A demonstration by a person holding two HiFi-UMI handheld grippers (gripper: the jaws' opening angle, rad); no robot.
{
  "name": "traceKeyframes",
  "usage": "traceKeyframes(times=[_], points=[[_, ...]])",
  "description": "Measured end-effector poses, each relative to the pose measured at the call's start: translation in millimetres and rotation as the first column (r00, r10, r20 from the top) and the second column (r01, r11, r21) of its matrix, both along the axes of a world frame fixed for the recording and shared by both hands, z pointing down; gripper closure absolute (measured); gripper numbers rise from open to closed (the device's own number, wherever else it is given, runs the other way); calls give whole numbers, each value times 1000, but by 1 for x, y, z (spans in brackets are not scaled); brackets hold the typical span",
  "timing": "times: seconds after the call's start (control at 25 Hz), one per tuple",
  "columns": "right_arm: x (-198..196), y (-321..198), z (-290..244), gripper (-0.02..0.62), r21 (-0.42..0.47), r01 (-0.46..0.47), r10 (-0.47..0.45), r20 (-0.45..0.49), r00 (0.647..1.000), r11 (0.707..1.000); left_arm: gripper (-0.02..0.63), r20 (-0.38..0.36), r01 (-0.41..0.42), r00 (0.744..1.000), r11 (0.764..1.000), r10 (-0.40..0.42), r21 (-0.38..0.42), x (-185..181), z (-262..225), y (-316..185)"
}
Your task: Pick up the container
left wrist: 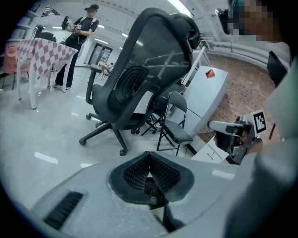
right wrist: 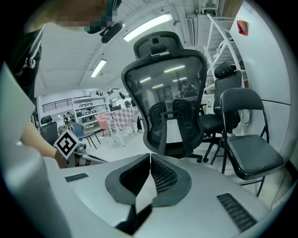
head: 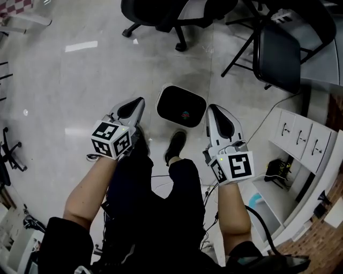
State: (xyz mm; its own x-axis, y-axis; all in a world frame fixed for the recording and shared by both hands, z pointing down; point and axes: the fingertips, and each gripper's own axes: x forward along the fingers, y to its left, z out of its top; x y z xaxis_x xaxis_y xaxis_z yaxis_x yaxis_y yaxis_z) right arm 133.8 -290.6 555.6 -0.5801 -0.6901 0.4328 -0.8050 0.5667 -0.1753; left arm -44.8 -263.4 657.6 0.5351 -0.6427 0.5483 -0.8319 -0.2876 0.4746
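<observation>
The container point(head: 181, 105) is a white rounded bin with a black inside, standing on the shiny floor just ahead of the person's shoe point(head: 175, 145). A small coloured item lies in it. My left gripper point(head: 141, 99) hangs at its left and my right gripper point(head: 209, 106) at its right, both above the floor and apart from the bin. In the left gripper view the left gripper point(left wrist: 149, 154) has its jaws pressed together with nothing between them, and a bit of the container point(left wrist: 153, 201) shows below them. The right gripper point(right wrist: 150, 155) is likewise shut and empty.
A black office chair point(head: 161, 16) and a black folding chair point(head: 278, 53) stand beyond the bin. A low white cabinet with drawers point(head: 300, 134) lines the right side. Cables lie on the floor by the legs. A person point(left wrist: 84, 28) stands far off near a checked table point(left wrist: 42, 49).
</observation>
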Motion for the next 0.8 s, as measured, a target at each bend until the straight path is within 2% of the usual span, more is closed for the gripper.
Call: traceKeyframes(times=[0.24, 0.44, 0.64, 0.72, 0.8], points=[[1, -1, 67, 586, -38, 3, -3, -5, 1000, 999, 595, 79, -33, 996, 999, 35, -26, -1, 105, -11], [-9, 12, 117, 586, -83, 49, -49, -4, 999, 995, 597, -39, -4, 999, 982, -3, -186, 4, 191, -7], [-20, 23, 155, 586, -113, 82, -81, 14, 997, 990, 595, -114, 48, 989, 933, -94, -358, -9, 274, 6], [-21, 26, 166, 586, -124, 89, -87, 21, 996, 988, 595, -107, 35, 991, 924, -81, -380, -8, 297, 14], [-23, 24, 171, 586, -128, 92, -89, 35, 995, 987, 594, -109, -17, 994, 932, -24, -362, -1, 313, 17]])
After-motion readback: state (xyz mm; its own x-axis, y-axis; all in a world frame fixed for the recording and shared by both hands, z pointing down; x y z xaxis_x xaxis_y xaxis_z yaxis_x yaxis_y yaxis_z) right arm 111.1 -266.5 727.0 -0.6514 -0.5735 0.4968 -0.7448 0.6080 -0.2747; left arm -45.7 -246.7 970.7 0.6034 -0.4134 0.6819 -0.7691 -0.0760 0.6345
